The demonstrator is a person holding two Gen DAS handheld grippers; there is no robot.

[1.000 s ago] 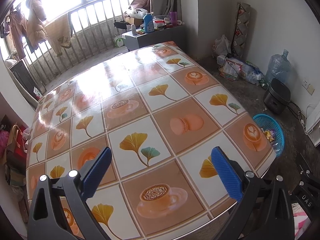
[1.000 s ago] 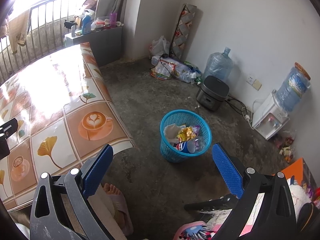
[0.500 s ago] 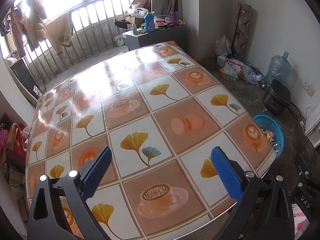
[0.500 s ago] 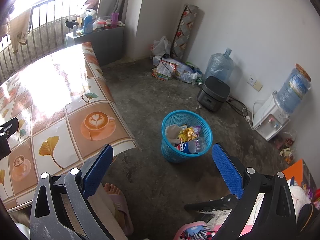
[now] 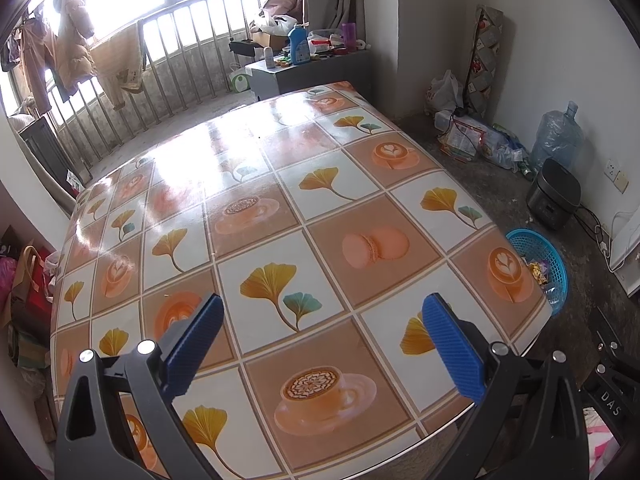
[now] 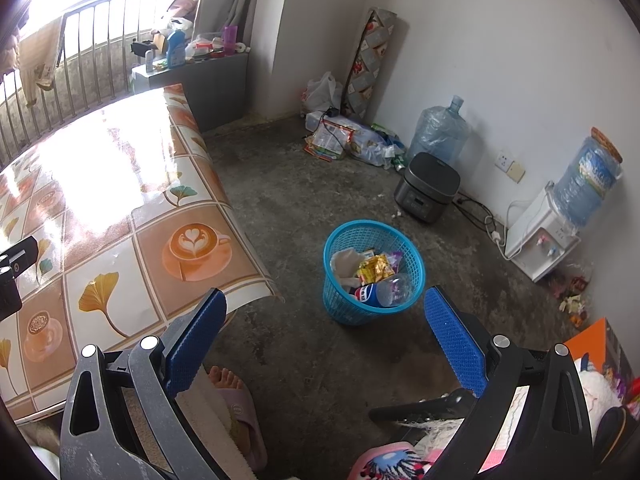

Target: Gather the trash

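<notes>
I am holding my left gripper [image 5: 320, 336] above the table [image 5: 256, 184], its blue pads spread wide with nothing between them. I am holding my right gripper [image 6: 324, 336] off the table's side, over the floor [image 6: 304, 208], likewise spread wide and carrying nothing.

The trash [image 6: 372, 272] I can make out is lying in the blue basket [image 6: 348, 312] on the floor just beside the table's corner: a crumpled wrapper, a yellow packet and a plastic bottle [image 6: 380, 290] resting against the near rim. In the left view the basket [image 5: 556, 256] is peeking out past the table edge. The table top, as far as glare lets me judge, is showing only its printed cloth, so I am reading this as a moment of looking for whatever is left to gather.

More litter is sitting along the far wall: a pile of bags [image 6: 352, 140] near the rice cooker [image 6: 428, 188], and scraps [image 6: 572, 300] by the water dispenser [image 6: 544, 236]. Whether those count as trash I cannot say.

To do this step well, I am thinking I should sweep both cameras slowly across table and floor before committing, keep the grippers wide until one is straddling a piece, and approach thin wrappers from above at a shallow angle so a pad can get under an edge. My slippered foot [image 6: 232, 396] is close below the right gripper, so I should be minding it when reaching down.
</notes>
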